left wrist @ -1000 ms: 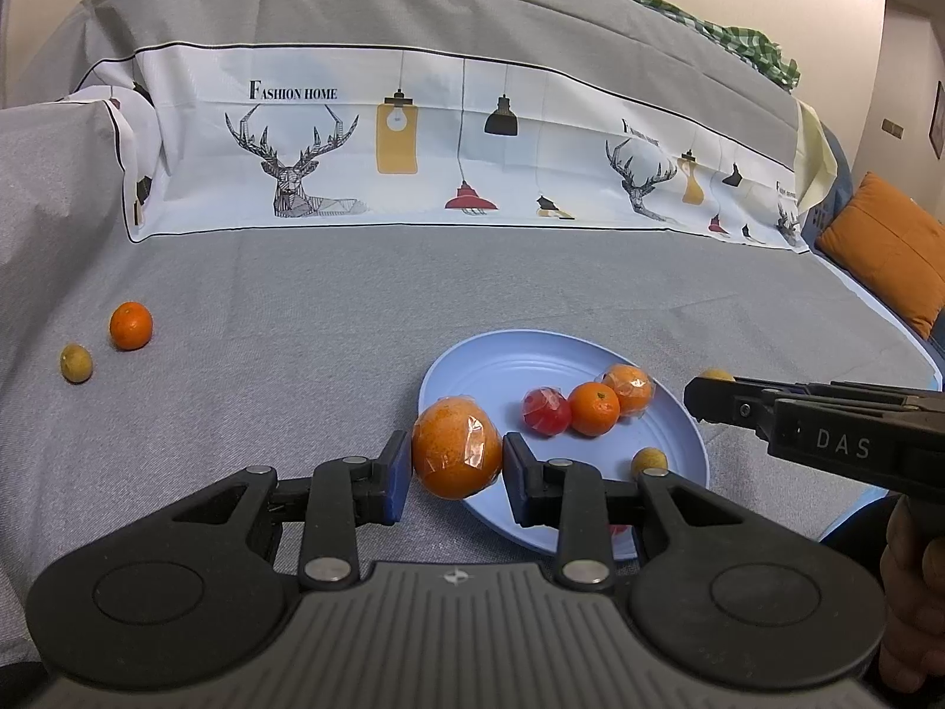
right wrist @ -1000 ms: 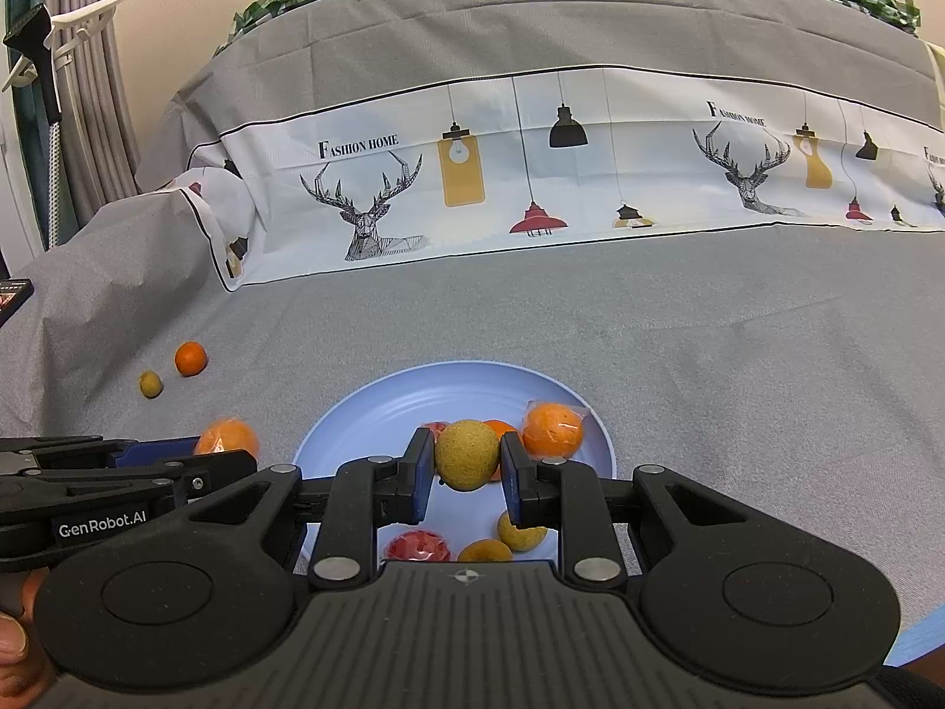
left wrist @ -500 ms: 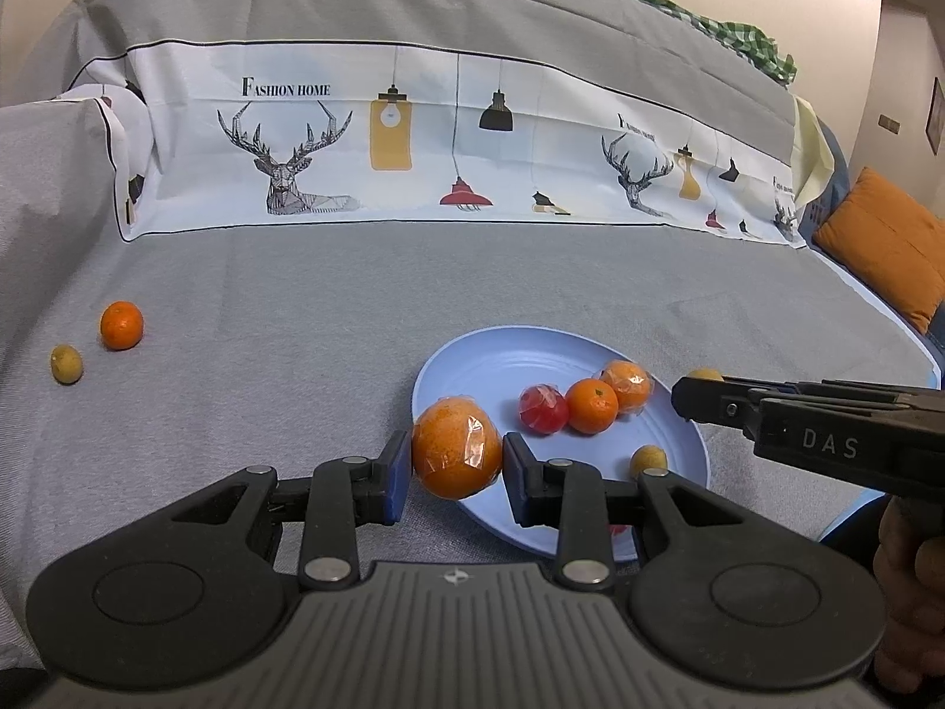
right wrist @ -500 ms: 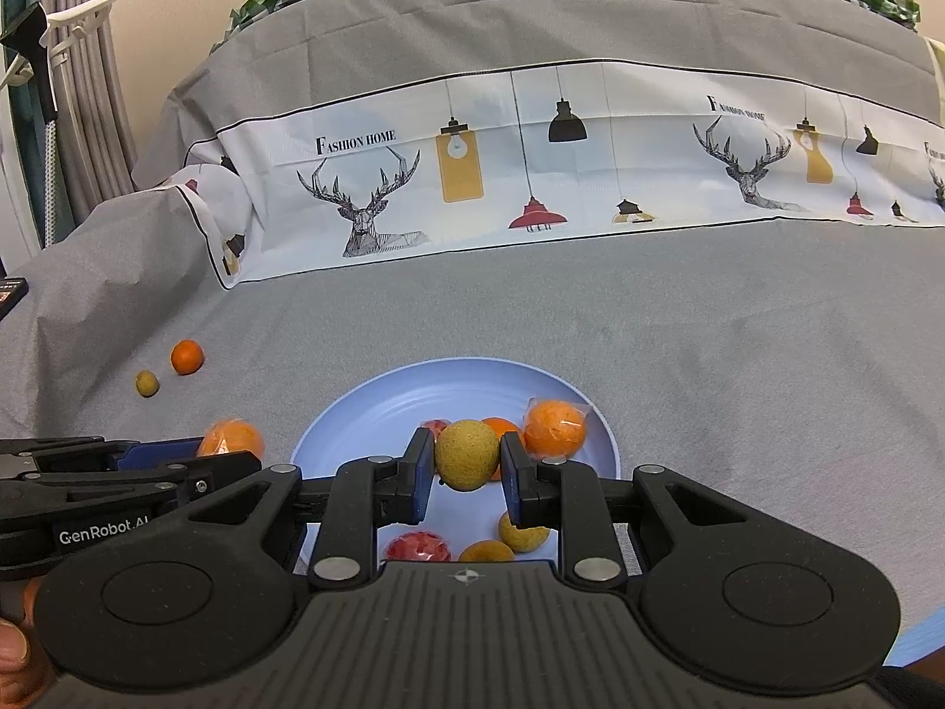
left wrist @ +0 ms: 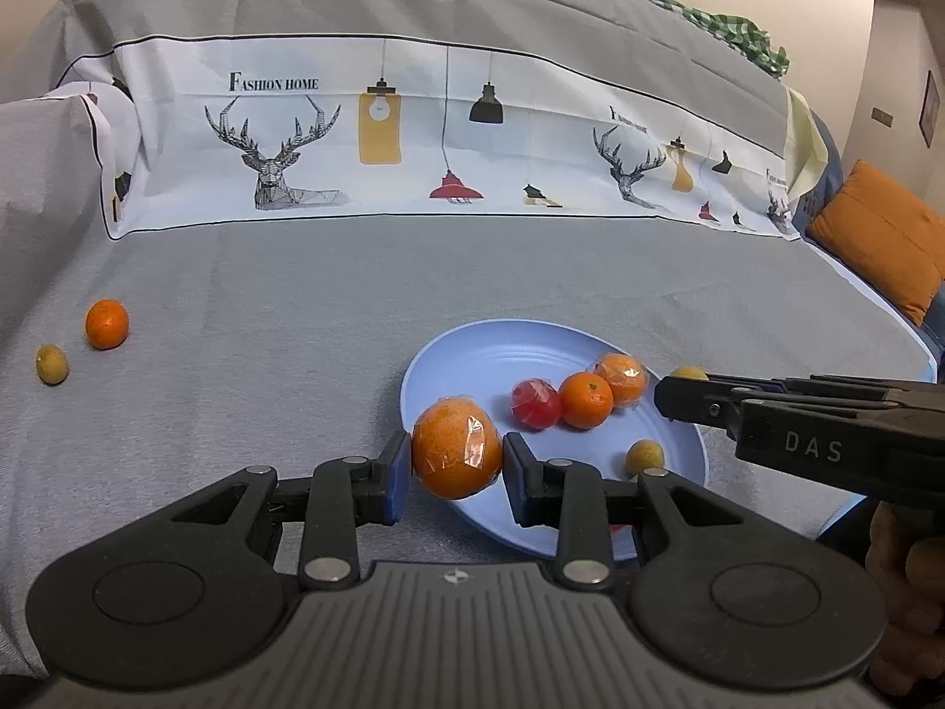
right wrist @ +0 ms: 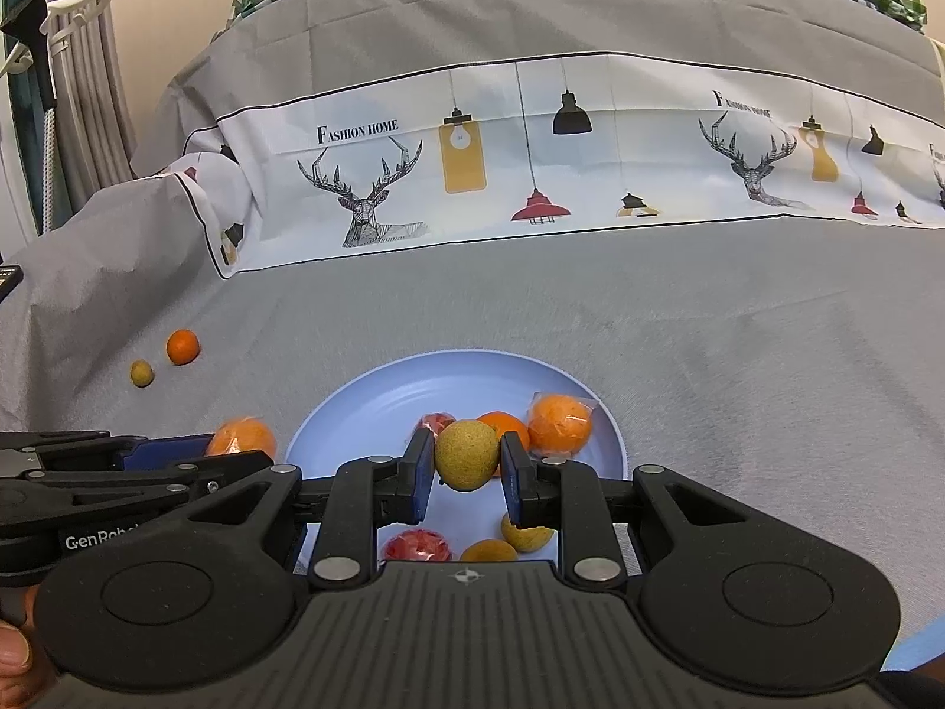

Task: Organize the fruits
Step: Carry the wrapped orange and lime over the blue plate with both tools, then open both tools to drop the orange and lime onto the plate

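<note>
1. Blue plate [left wrist: 449,348] sits on the grey cloth [left wrist: 295,295], near centre; same spot on the cloth as a second ago.
2. Left gripper [left wrist: 456,467] is clamped on a plastic-wrapped orange [left wrist: 456,450], held over the plate's near-left rim. Grip width unchanged across the three left-wrist frames.
3. Right gripper [right wrist: 465,464] is closed narrow on a yellow-green round fruit [right wrist: 465,454], held above the plate's middle. Grip unchanged too.
4. Only visible difference: the left-wrist view has drifted slightly. The loose tangerine [left wrist: 107,324] and small yellow fruit [left wrist: 52,364] at far left sit a bit further left and higher in the picture than a second ago, and the plate's left rim reads slightly left. The right-wrist view shows almost no shift.
5. Loose pair lie just beside each other, apart, well away from the plate on its left; neither has moved on the cloth.
6. On the plate, left view: red wrapped fruit [left wrist: 535,404], bare tangerine [left wrist: 586,400] and a wrapped orange fruit [left wrist: 620,377] in a row, touching or nearly so; a small yellow fruit [left wrist: 645,456] nearer the right rim. Arrangement matches the earlier frames.
7. Right view adds three more at the plate's near edge, partly hidden by the gripper body: a second red fruit [right wrist: 413,545], an orange one [right wrist: 488,549], a yellow one [right wrist: 522,536].
8. A hand [left wrist: 903,602] shows at the lower right of the left view, gripping the right tool's handle.
</note>
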`<state>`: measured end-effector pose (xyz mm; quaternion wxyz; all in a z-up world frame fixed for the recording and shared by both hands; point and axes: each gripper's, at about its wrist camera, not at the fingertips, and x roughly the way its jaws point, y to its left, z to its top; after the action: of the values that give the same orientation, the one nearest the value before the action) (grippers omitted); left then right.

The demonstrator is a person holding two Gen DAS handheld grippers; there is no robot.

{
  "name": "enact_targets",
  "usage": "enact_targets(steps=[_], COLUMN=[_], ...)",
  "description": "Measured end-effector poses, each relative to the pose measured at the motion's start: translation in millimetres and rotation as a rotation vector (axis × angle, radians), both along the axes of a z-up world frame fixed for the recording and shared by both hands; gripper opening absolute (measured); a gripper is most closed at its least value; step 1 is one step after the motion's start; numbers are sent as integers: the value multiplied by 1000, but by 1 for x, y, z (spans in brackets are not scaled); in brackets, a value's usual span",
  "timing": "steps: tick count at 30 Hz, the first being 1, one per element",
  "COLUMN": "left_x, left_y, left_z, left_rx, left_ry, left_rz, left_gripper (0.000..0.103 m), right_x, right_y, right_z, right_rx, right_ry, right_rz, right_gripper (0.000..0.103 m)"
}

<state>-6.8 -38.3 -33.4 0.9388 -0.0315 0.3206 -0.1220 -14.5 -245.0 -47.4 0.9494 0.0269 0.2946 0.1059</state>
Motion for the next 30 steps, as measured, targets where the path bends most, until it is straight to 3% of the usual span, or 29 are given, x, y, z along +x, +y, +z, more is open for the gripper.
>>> enact_targets(steps=[30], left_x=[-1], left_y=[-16], left_z=[-8], left_rx=[13], left_ry=[-14], left_rz=[-79], left_gripper=[37], right_x=[2], right_y=[6], right_z=[-4], right_rx=[-21], right_ry=[15], right_rz=[9], right_gripper=[25])
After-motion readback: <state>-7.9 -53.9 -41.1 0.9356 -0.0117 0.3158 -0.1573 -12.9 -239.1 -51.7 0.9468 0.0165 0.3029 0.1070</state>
